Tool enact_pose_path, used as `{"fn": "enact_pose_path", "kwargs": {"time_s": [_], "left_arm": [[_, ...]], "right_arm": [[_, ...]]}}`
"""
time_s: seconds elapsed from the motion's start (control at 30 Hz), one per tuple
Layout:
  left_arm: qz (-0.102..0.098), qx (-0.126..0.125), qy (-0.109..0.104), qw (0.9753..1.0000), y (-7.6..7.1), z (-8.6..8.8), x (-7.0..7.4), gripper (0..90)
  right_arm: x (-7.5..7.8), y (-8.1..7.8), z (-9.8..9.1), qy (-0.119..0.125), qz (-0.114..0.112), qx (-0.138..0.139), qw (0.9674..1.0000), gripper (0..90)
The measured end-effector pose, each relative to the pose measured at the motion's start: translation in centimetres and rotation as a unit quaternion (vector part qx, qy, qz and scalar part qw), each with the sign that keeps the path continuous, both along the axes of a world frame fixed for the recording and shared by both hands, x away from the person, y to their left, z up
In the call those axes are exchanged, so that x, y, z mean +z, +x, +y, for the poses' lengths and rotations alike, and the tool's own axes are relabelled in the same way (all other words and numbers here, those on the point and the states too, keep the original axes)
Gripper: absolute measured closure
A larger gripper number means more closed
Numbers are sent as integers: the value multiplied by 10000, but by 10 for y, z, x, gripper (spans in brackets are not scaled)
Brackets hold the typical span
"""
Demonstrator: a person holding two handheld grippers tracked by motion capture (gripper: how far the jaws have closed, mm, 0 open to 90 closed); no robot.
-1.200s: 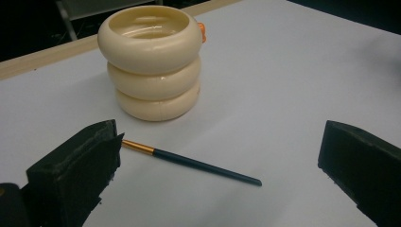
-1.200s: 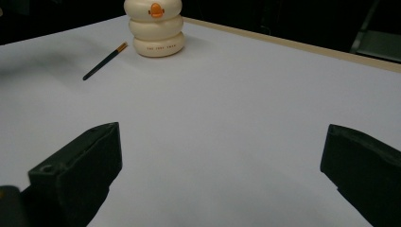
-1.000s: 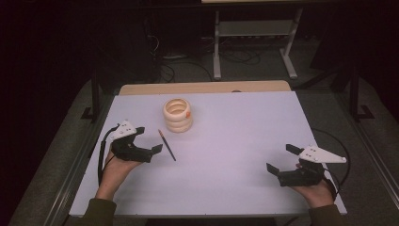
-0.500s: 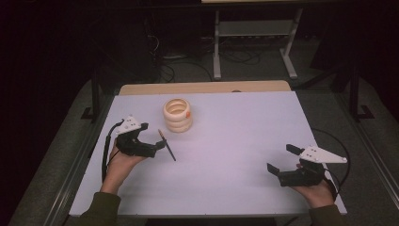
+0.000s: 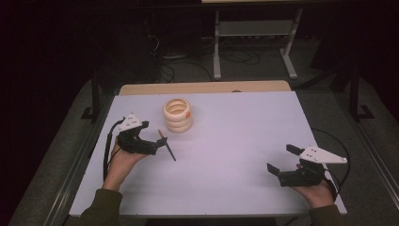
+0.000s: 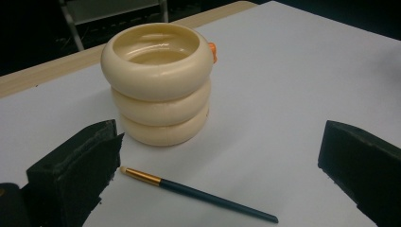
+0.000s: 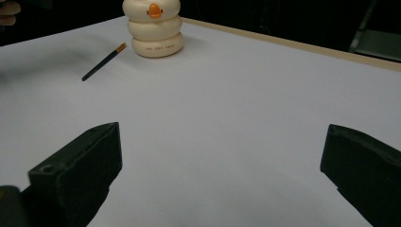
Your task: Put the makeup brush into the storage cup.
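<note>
A cream holder point(image 5: 178, 114) made of three stacked rings stands on the white table point(image 5: 235, 132); it has an orange duck beak on one side point(image 7: 153, 10). A thin dark brush point(image 5: 167, 145) with a gold ferrule lies flat just in front of the holder. My left gripper point(image 5: 157, 141) is open, and its jaws reach the near side of the brush. In the left gripper view the brush point(image 6: 198, 194) lies between the wide-apart jaws, below the holder point(image 6: 161, 85). My right gripper point(image 5: 281, 158) is open and holds nothing, at the table's near right.
A wooden strip point(image 5: 202, 87) edges the table's far side. Beyond it are metal stand legs point(image 5: 254, 42) and cables on a dark floor. Bare white surface stretches between the two grippers.
My left gripper has moved forward and to the right, up to the brush. The right gripper, the holder and the brush have stayed put.
</note>
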State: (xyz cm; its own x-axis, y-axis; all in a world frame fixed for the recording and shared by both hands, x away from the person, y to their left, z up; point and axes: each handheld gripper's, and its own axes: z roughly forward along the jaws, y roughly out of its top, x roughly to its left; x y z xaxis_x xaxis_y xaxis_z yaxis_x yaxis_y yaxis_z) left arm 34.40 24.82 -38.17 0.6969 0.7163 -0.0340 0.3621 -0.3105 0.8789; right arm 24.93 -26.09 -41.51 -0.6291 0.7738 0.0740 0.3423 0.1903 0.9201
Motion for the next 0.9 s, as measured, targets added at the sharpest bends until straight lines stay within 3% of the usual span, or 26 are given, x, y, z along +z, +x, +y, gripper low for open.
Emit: {"fn": "enact_pose_path", "kwargs": {"time_s": [0.33,0.9], "left_arm": [[-26,42,6,10000,5,-4,-1,0],[199,134,88,9997,15,-6,-1,0]], "right_arm": [[0,0,-1,0,10,-3,10000,0],[-1,0,-1,27,17,-16,10000,0]]}}
